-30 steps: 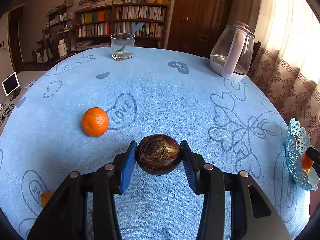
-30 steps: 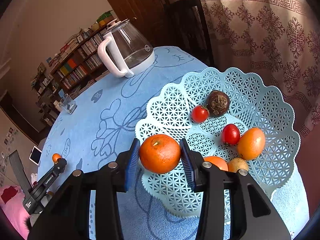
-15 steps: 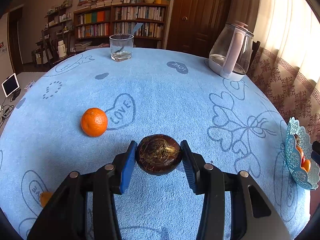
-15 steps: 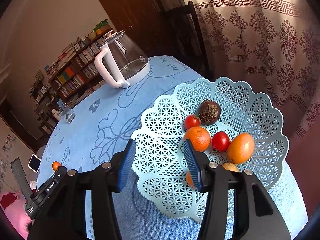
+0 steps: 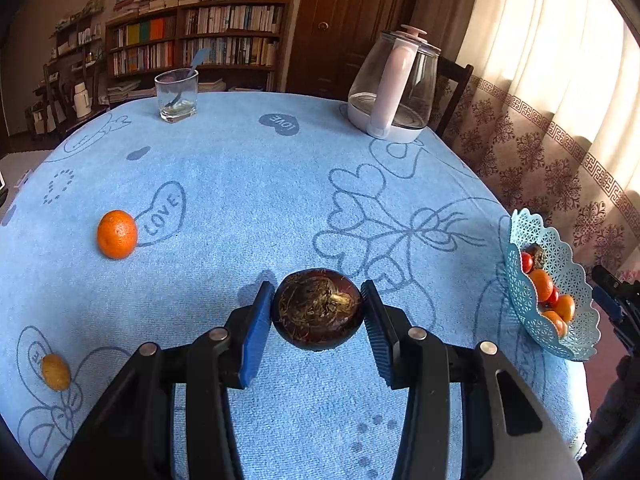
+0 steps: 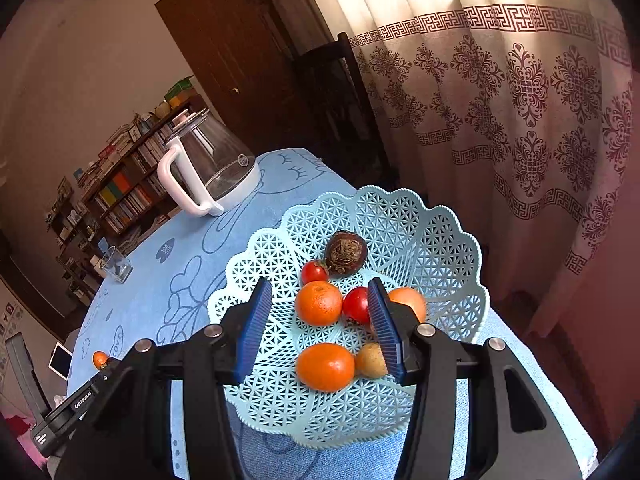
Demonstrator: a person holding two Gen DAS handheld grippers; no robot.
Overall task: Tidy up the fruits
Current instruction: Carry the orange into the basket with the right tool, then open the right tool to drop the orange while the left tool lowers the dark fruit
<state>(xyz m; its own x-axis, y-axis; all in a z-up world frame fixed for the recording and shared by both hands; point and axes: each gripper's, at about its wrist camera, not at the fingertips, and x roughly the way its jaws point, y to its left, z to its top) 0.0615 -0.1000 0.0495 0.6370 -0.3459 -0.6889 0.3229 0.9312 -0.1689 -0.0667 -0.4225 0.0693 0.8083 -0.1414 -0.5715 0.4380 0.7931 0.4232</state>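
A round table covered with a blue tablecloth [image 5: 248, 184] is seen from two handheld grippers. At far left a small yellowish fruit [image 5: 56, 371] lies near the edge, and an orange [image 5: 117, 234] sits further in, both well apart from the basket. In the middle, the left gripper [image 5: 318, 312] has its blue pads clenched on a dark brown round fruit [image 5: 318, 309], held above the cloth. At right, a pale blue lattice basket [image 6: 436, 236] stands near the table's edge by the curtain, holding oranges, red tomatoes, a second dark fruit and a small yellowish fruit. The right gripper [image 6: 318, 318] hovers over it, jaws released and empty. Likely risks: the smooth, round fruit could slip from the pads in transit, or land on the piled fruit and roll out, or a bump could nudge the basket over the table edge.
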